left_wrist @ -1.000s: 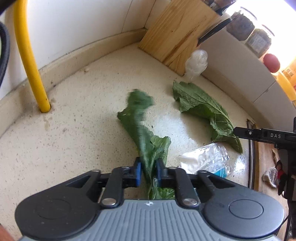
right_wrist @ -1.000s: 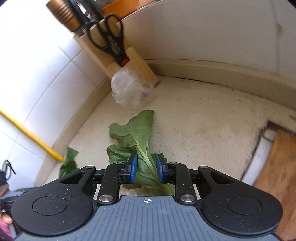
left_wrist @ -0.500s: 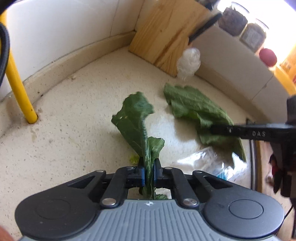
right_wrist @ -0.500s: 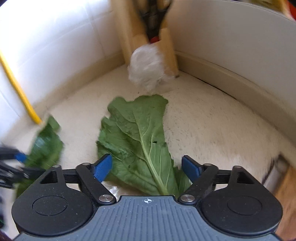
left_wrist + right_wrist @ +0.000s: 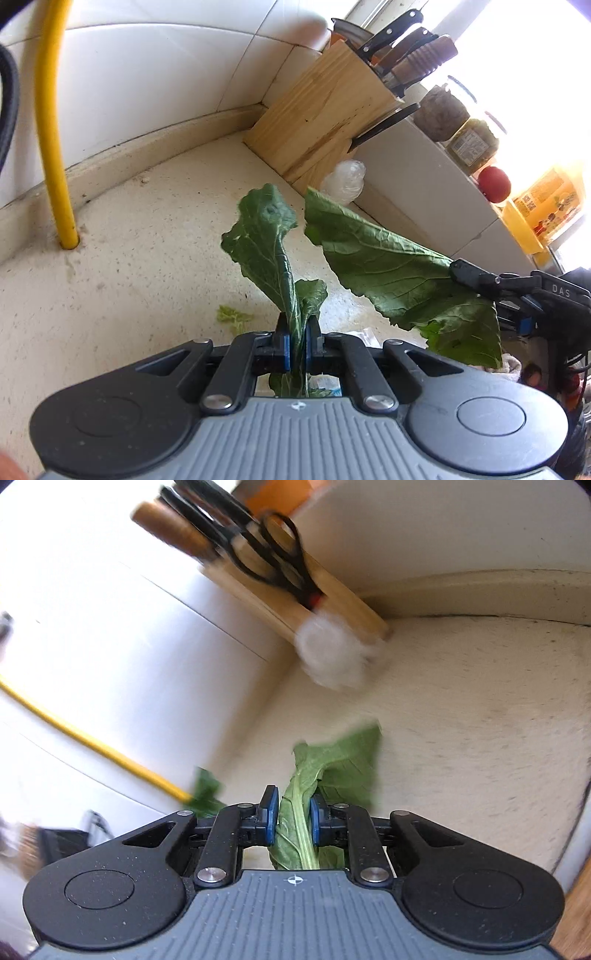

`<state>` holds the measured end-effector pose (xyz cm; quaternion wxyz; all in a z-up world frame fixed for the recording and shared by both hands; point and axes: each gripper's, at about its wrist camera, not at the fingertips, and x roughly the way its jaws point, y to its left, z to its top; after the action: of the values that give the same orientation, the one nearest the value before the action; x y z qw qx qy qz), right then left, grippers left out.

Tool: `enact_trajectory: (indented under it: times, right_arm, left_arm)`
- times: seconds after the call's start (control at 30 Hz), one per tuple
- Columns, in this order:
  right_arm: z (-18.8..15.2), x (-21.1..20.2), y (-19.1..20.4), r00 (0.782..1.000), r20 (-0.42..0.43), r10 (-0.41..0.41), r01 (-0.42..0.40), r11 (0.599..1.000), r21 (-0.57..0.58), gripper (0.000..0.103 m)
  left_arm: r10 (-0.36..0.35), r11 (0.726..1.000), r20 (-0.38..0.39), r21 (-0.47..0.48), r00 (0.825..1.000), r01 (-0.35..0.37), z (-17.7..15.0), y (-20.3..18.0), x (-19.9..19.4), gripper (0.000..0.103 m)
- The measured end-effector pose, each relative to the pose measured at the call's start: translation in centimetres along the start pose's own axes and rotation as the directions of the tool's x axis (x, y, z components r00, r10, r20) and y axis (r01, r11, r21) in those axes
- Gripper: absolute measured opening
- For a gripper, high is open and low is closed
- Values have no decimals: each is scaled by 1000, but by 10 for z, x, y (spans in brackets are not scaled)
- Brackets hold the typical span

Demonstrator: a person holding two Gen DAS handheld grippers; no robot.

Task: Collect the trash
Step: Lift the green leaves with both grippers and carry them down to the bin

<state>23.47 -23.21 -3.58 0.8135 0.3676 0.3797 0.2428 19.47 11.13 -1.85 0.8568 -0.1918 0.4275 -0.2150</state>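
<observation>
A: The speckled cream stone tabletop (image 5: 155, 236) looks matt and grainy; the pale wooden knife block (image 5: 325, 122) at one o'clock shows raw grain.

B: The white wall tiles (image 5: 147, 81) are glossy, the crumpled clear plastic wrap (image 5: 343, 181) shiny, the yellow pipe (image 5: 51, 122) smooth.

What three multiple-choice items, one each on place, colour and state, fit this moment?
1. Where is the crumpled plastic?
A. by the knife block
B. beside the pipe
C. in the left hand-held gripper

2. What colour is the pipe?
A. red
B. yellow
C. blue

3. What state is the right hand-held gripper in?
A. wide open
B. shut on nothing
C. shut on a leaf

Key:
1 A, the plastic lies at the block's foot.
2 B, the pipe is yellow.
3 C, the right hand-held gripper has just been closing, and its pads squeeze the leaf.
</observation>
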Motion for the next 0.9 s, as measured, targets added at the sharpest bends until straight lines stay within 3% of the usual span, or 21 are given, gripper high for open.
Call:
enact_trajectory:
  times: [0.23, 0.57, 0.7, 0.9]
  right_arm:
    - [-12, -9, 20, 981, -4, 192, -191, 979, 74, 23]
    - [-47, -6, 73, 958, -32, 286, -284, 956, 69, 23]
    - [-68, 12, 102, 945, -84, 315, -311, 949, 58, 23]
    - [-103, 49, 151, 910, -184, 371, -369, 928, 45, 23]
  left_arm:
    - [16, 1000, 82, -19, 996, -14, -11, 10, -49, 5]
    - [70, 997, 181, -52, 981, -62, -46, 41, -132, 5]
    - [113, 991, 210, -90, 971, -96, -64, 63, -166, 5]
    - [190, 976, 244, -154, 951, -156, -91, 94, -217, 5]
